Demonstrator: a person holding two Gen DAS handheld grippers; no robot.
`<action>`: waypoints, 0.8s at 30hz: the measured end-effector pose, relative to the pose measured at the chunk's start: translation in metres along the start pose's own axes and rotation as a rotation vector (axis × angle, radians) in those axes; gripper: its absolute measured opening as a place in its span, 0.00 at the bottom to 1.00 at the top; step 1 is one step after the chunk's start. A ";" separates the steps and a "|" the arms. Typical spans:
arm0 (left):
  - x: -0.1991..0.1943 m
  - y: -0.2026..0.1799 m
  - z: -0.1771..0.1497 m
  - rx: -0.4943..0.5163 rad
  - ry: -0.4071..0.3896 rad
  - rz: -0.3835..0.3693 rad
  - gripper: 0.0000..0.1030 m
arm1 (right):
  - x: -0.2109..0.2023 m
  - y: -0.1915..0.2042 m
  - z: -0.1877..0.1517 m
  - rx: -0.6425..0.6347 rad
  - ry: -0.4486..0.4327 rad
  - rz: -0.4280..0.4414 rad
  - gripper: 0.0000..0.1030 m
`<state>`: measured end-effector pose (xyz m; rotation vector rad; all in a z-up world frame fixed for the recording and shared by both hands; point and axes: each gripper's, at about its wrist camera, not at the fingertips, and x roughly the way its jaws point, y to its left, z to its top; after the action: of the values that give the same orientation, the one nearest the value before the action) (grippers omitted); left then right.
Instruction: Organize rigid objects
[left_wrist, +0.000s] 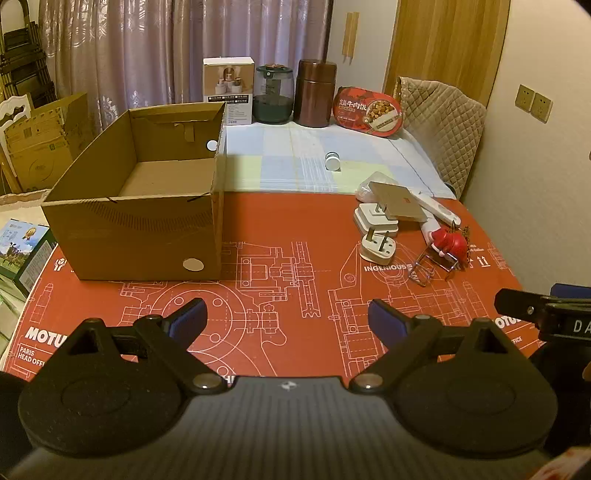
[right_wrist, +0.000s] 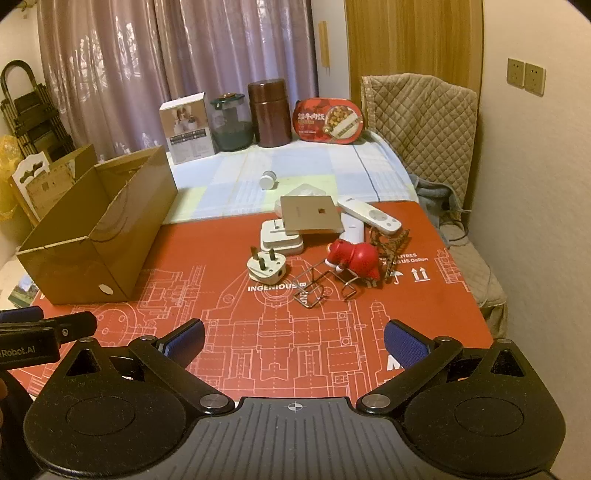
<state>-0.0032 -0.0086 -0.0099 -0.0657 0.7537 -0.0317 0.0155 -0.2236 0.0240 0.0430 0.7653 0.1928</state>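
Both grippers — left gripper (left_wrist: 286, 319), right gripper (right_wrist: 293, 341) — spread wide, nothing held; corrugated cardboard box (left_wrist: 147, 206) rectangular, open-topped.

White product carton (right_wrist: 188, 127), dark green glass jar (right_wrist: 232, 123), tall brown cylindrical canister (right_wrist: 269, 112) and red oval meal tray (right_wrist: 328, 120) line the table's far edge (before purple curtains (right_wrist: 147, 66)). Quilted beige chair cover (right_wrist: 421, 110) right; folded cardboard boxes (left_wrist: 40, 144) left.

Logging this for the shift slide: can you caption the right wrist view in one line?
Open right gripper hovers over the red mat, facing a plug, red toy and remote; cardboard box at left.
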 end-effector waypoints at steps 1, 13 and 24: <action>-0.001 0.001 0.001 0.000 0.000 0.000 0.89 | 0.000 0.000 0.000 0.001 0.000 0.000 0.98; -0.004 0.001 0.006 -0.003 -0.001 -0.008 0.89 | 0.000 0.000 -0.002 -0.001 0.000 -0.004 0.98; -0.004 0.001 0.007 -0.004 0.001 -0.010 0.89 | 0.000 -0.002 -0.002 -0.002 0.001 -0.006 0.98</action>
<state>-0.0015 -0.0072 -0.0025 -0.0732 0.7543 -0.0401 0.0139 -0.2255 0.0224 0.0386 0.7663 0.1878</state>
